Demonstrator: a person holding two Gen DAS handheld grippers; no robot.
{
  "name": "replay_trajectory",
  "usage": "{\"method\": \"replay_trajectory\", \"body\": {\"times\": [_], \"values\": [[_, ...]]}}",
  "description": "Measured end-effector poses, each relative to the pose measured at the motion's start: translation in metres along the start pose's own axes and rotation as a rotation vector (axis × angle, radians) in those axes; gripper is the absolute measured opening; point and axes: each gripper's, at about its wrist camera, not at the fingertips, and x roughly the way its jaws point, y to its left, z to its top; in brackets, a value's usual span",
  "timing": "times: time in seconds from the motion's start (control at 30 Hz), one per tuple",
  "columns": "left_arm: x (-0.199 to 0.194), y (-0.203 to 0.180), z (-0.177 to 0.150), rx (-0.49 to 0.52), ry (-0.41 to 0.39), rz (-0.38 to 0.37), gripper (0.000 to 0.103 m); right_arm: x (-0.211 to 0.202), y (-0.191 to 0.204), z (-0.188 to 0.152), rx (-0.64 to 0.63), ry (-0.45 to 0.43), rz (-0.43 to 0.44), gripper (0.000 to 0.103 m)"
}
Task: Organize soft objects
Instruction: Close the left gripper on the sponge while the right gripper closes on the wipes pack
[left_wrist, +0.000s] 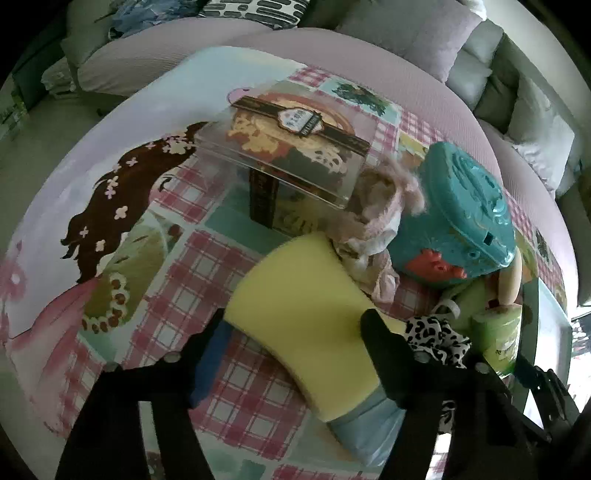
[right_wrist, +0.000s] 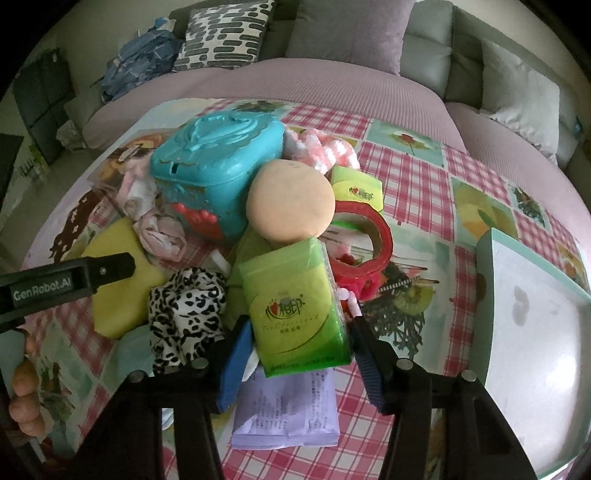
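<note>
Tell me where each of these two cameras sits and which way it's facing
Left wrist: on the left gripper, looking steeply down its fingers at a yellow sponge between them; only gripper parts show.
Right wrist: on the right gripper, looking down at a green tissue pack between its fingers; the left gripper and the person's fingers show at left.
Shared: sponge, tissue pack, teal box, leopard-print cloth, checked tablecloth.
</note>
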Motion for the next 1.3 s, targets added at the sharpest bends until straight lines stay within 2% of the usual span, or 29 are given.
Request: {"method": "replay_trajectory", "body": {"times": [0.37, 0.53, 0.67, 1.1, 1.3], "values": [[-0.004, 0.013, -0.005, -0.041, 0.001, -0.023, 0.059, -0.008, -0.001, -0.004, 0.006, -0.005, 0.018, 0.056], [-0.009, 0.014, -0.008, -0.055, -0.019, -0.021, 0.043, -0.013, -0.007, -0.006, 0.021, -0.011, 0.02, 0.056], [-0.019, 0.029, -0.013, -0.101, -0.029, -0.044, 0.034, -0.016, -0.011, -0.007, 0.035, -0.015, 0.025, 0.056], [-0.058, 0.058, -0.036, -0.131, -0.066, -0.048, 0.025, -0.035, -0.019, -0.012, 0.051, -0.05, 0.042, 0.055], [-0.081, 0.057, -0.041, -0.127, -0.099, -0.056, 0.023, -0.042, -0.023, -0.014, 0.064, -0.056, 0.054, 0.052]]}}
